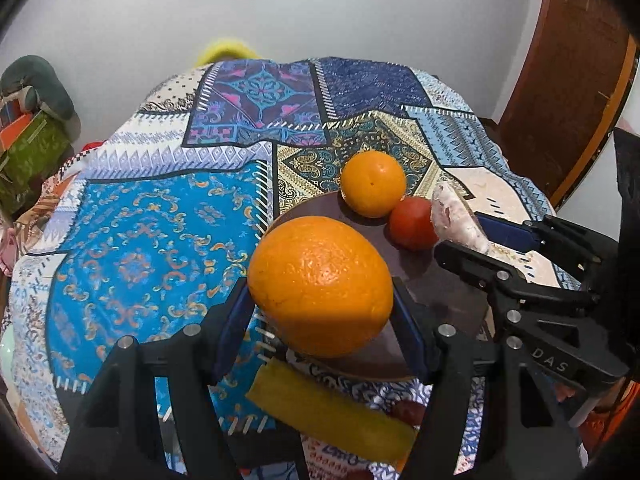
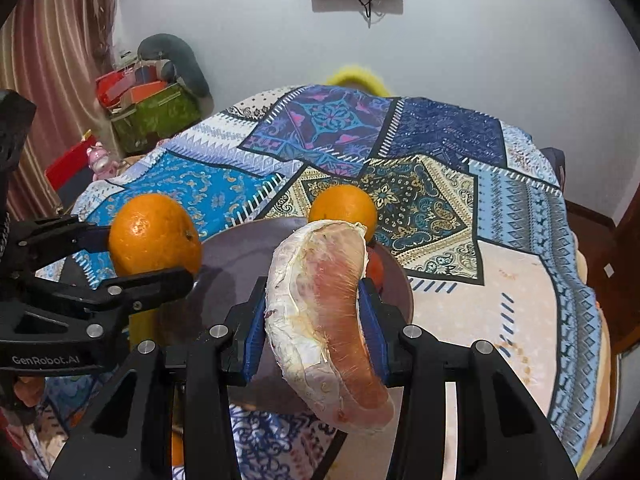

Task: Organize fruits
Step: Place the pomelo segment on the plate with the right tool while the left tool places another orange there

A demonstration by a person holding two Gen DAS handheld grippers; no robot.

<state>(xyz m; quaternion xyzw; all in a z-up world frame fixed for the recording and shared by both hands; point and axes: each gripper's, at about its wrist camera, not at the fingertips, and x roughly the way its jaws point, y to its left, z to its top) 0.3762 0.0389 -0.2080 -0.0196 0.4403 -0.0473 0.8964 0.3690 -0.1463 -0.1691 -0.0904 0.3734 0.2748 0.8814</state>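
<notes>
Left wrist view: the left gripper (image 1: 320,304) clamps a big orange (image 1: 320,286) between its blue pads, jaws about half wide, over the near rim of a dark plate (image 1: 448,280). On the plate lie a small orange (image 1: 373,183) and a tomato (image 1: 412,222), touching.

Right wrist view: the right gripper (image 2: 316,320), jaws narrow, grips a peeled pomelo segment (image 2: 324,320) above the plate's near edge. A patterned cloth (image 2: 520,280) covers the table.
</notes>
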